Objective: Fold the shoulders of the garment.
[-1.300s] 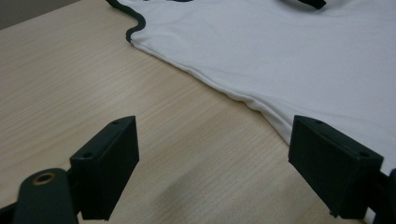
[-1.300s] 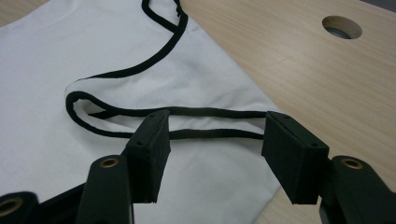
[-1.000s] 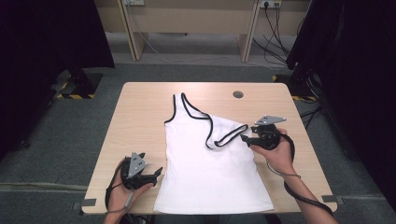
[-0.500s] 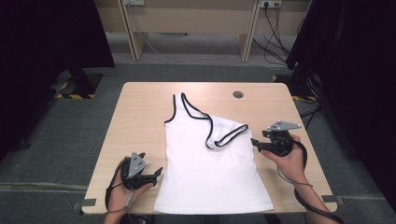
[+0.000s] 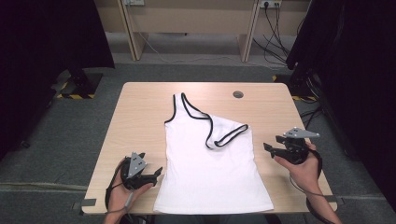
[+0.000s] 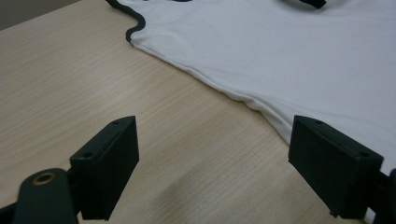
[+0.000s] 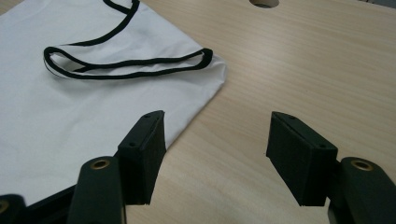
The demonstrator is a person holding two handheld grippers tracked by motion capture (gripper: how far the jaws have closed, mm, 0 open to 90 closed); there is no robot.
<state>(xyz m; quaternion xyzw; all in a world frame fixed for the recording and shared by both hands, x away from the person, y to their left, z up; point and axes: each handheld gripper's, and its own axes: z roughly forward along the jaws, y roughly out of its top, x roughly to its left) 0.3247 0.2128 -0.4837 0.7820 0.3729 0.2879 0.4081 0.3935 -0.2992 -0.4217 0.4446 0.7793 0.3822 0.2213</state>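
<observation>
- The white top (image 5: pixel 212 172) lay flat near the middle of the desk (image 5: pixel 140 112), hem toward the person, with one black-trimmed strap (image 5: pixel 227 136) folded down and inward across the chest.
- The left hand-held gripper (image 5: pixel 159 173) rested on the desk just beside the top's lower left edge, jaws wide apart and nothing between them; in the left gripper view the side seam (image 6: pixel 243 99) ran just ahead of the jaws.
- The right hand-held gripper (image 5: pixel 268 147) sat well clear of the top's right side, empty. Its jaws had just been opening a little further, with bare desk between them and the folded corner (image 7: pixel 212 70) ahead to one side.
- Risk, as I judge it: the folded strap was loose, so a grab at the nearby edge could drag it and undo the fold.
- A jaw sliding under the cloth might catch both layers and bunch them.
- Uneven pulls from the two sides could skew the top toward the desk's near edge.
</observation>
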